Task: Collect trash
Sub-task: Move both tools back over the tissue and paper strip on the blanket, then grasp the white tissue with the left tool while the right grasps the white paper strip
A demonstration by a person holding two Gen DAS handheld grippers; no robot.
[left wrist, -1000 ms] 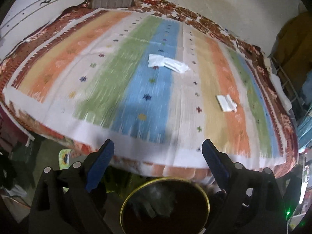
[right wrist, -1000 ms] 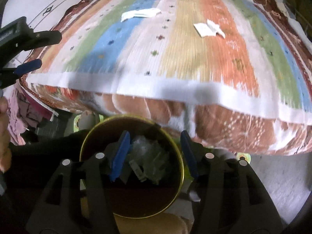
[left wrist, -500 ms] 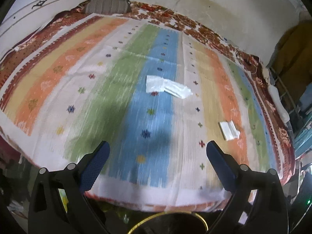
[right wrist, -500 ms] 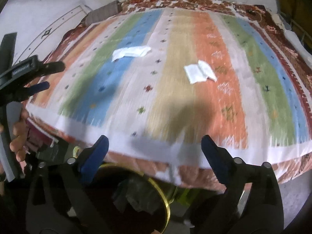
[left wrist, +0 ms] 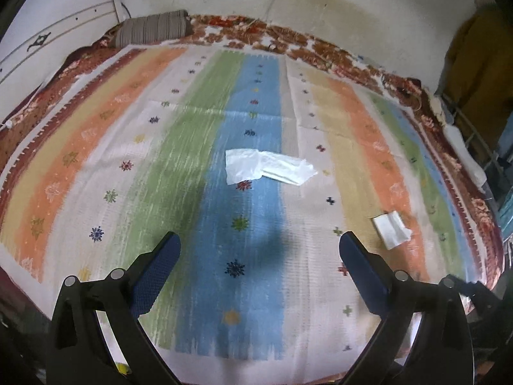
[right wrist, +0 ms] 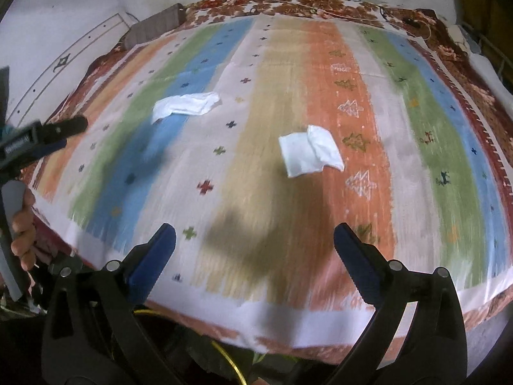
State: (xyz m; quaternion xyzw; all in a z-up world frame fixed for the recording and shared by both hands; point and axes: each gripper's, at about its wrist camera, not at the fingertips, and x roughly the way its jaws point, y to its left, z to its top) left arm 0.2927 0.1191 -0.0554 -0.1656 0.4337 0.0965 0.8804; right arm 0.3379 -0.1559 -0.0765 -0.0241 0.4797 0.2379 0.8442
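Striped bedspread (right wrist: 288, 64), yellow-rimmed bin (right wrist: 235, 367) below, contents hidden.

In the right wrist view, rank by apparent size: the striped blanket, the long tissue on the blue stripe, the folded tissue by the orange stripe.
1. striped blanket, by far.
2-3. long tissue and folded tissue look alike; the folded one lies nearer, so unranked.
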